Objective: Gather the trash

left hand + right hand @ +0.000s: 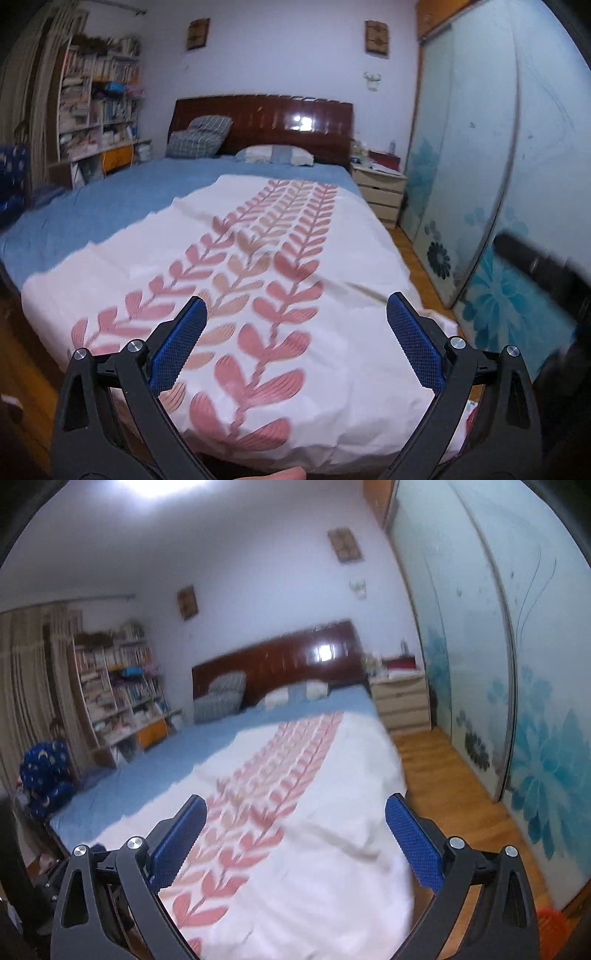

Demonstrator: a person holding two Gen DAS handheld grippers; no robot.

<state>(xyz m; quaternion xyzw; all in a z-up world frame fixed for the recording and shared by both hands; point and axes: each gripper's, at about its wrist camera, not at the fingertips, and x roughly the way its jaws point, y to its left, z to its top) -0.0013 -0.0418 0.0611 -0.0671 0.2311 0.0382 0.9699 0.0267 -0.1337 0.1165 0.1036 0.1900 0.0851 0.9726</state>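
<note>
My left gripper (295, 314) stands wide open above the foot of a bed, nothing between its blue pads (177, 354). My right gripper (295, 812) is also wide open and empty, held over the same bed nearer its right edge. Both point toward the headboard. The bed carries a white quilt with pink leaf rows (280, 266) (288, 794) over a blue sheet (110, 206) (177, 753). No piece of trash shows clearly on the bed. A blurred dark shape (546, 280) at the right edge of the left wrist view looks like the other gripper.
A dark wooden headboard (288, 122) with pillows (199, 136) is at the far end. A pale nightstand (380, 188) (402, 698) stands right of it, beside sliding wardrobe doors with blue flowers (480, 184) (535, 738). A full bookshelf (99, 107) lines the left wall. A wooden floor strip (443, 775) runs right of the bed.
</note>
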